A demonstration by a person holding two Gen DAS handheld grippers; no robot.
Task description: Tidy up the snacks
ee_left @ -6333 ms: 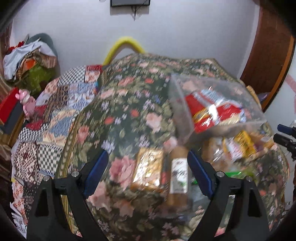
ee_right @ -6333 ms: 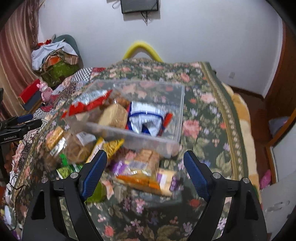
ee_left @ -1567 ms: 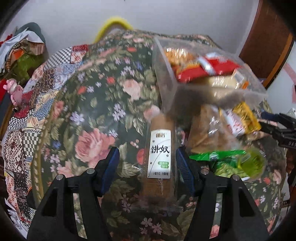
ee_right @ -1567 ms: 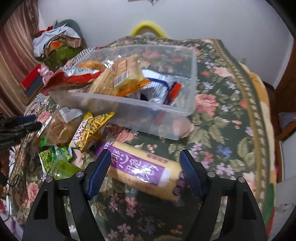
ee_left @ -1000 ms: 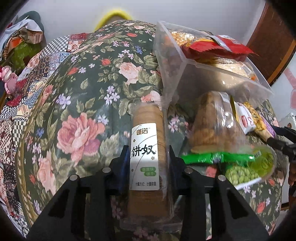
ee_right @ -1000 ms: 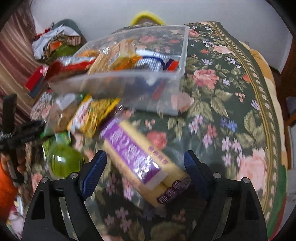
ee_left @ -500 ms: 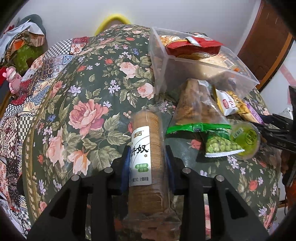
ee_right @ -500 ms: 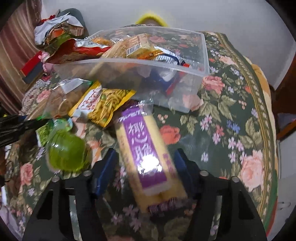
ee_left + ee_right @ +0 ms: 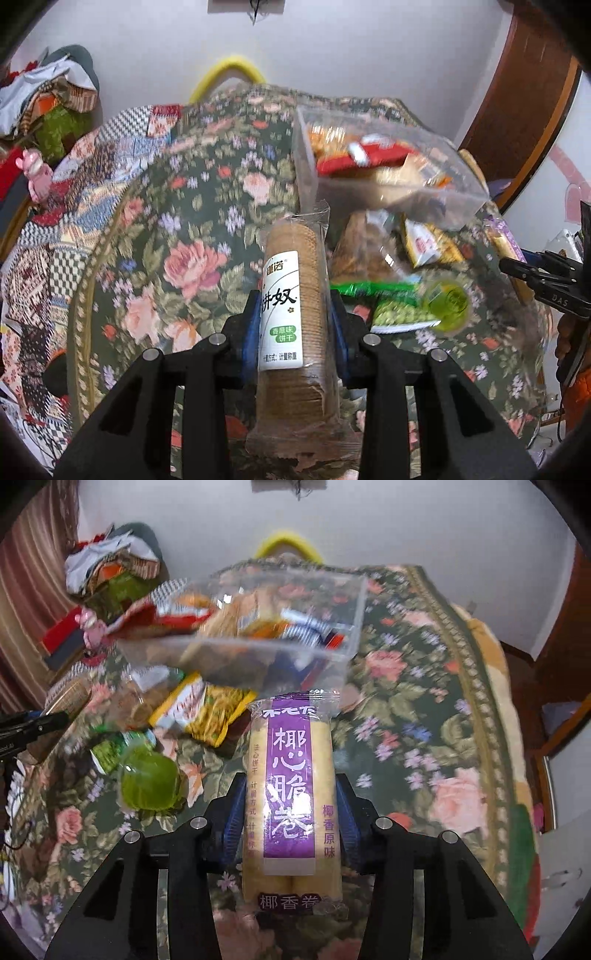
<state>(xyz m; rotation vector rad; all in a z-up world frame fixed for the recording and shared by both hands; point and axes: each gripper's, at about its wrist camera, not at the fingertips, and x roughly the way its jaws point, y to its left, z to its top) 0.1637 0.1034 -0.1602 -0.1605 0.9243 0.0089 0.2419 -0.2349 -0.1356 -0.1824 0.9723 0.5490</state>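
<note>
My left gripper [image 9: 294, 314] is shut on a brown biscuit roll with a white label [image 9: 291, 295] and holds it above the floral cloth. My right gripper [image 9: 290, 801] is shut on a yellow egg-roll pack with a purple label [image 9: 290, 794], also lifted. The clear plastic bin [image 9: 369, 170] with several snack packs stands ahead, seen in the right wrist view [image 9: 258, 627] too. Loose snacks lie in front of it: a green jelly cup [image 9: 147, 779], a green pea pack [image 9: 399, 310], a yellow-white pack [image 9: 199, 709] and a clear cracker bag [image 9: 362, 251].
The floral cloth [image 9: 207, 221] covers the table; a checkered quilt [image 9: 74, 184] lies to the left. Clothes are piled [image 9: 110, 561] at the back left. A wooden door frame [image 9: 517, 92] stands at the right. The right gripper shows at the left view's edge [image 9: 546, 284].
Both grippers closed on their packs and lifted them off the cloth. The views tilted up and back, and the bin now sits farther ahead.
</note>
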